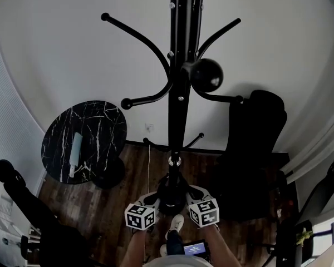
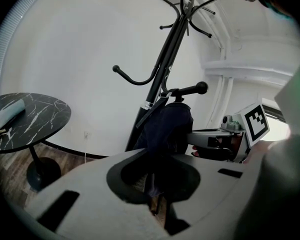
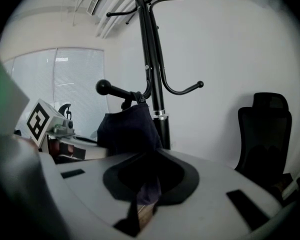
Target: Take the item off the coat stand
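The black coat stand (image 1: 178, 110) rises in front of me. A dark navy cloth item (image 2: 167, 126) hangs from one of its low ball-tipped hooks (image 2: 200, 88), close to the pole. In the head view the item (image 1: 172, 196) sits low between both grippers. My left gripper (image 2: 154, 194) is shut on the cloth's lower edge from one side. From the other side, my right gripper (image 3: 146, 194) is shut on the same cloth (image 3: 127, 129). Each gripper's marker cube shows in the other's view: the right cube (image 2: 255, 124) and the left cube (image 3: 40, 120).
A round black marble side table (image 1: 100, 121) stands left of the stand with a pale rolled thing (image 1: 76, 149) on it. A black office chair (image 1: 256, 138) is at the right. A white wall lies behind, with wood floor below. Upper hooks (image 1: 133, 35) jut out overhead.
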Demonstrator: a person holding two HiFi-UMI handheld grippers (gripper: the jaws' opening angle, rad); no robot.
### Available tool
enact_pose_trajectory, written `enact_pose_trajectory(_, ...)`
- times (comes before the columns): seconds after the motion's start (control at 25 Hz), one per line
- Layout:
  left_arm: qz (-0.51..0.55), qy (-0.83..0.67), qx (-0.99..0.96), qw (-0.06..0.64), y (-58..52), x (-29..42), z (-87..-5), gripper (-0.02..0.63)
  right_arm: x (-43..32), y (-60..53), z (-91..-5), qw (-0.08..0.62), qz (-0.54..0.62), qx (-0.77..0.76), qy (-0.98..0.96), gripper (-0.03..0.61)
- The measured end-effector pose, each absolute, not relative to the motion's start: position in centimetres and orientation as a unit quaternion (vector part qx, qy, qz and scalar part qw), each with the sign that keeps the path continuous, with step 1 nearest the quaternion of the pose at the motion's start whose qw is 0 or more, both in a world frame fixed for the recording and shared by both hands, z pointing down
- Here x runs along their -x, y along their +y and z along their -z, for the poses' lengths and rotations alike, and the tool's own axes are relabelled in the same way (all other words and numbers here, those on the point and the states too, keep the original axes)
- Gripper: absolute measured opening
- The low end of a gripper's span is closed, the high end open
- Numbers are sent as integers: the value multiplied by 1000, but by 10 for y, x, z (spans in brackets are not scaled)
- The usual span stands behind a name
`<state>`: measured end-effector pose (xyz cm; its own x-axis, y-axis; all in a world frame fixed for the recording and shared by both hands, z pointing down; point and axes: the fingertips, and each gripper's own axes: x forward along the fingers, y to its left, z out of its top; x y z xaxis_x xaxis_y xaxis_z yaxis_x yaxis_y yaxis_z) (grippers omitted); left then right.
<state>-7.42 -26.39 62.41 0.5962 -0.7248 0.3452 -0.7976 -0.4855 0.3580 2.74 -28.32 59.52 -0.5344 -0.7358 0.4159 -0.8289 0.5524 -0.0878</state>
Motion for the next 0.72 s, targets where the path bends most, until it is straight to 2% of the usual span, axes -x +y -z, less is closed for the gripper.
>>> enact_pose_trajectory(0.72, -70, -438, -865, 234, -240, 73, -610, 29, -30, -258, -585, 141, -137, -446, -873, 38)
